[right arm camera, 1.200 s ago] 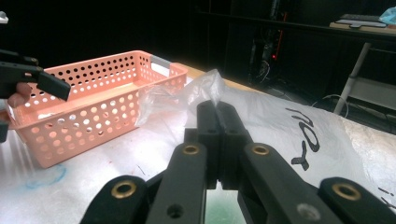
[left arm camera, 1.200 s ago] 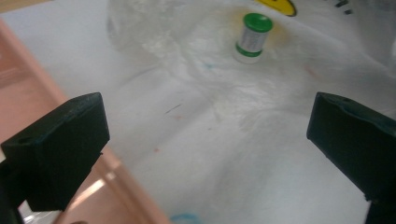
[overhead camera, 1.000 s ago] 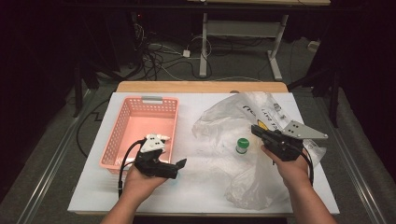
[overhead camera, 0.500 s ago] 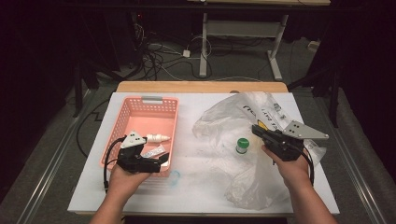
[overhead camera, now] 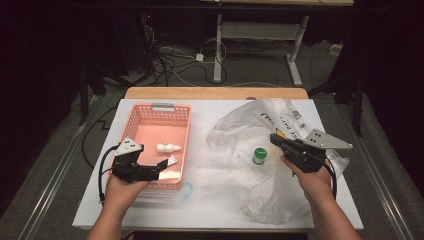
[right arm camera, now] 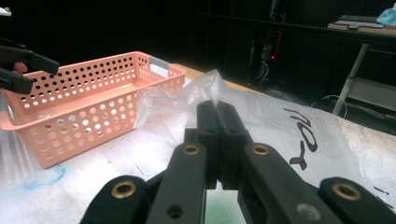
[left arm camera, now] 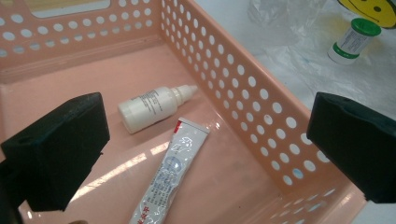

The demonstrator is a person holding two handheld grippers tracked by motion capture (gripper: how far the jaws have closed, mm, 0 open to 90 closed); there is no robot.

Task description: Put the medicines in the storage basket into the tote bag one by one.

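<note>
Basket at the desk's nine o'clock holds a dropper bottle and, clearest in the left gripper view, a tube. Left tool hangs spread wide over them. Right tool is pressed together at three o'clock above the plastic bag, a green-capped jar beside it.

A white dropper bottle and a white ointment tube lie flat on the floor of a pink perforated basket. A green-capped bottle stands upright beside it, against a crumpled clear plastic bag.

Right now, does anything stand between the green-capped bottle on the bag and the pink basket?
Only the basket's own perforated right wall. The green-capped bottle stands on the plastic bag, with crumpled bag and bare table between.
</note>
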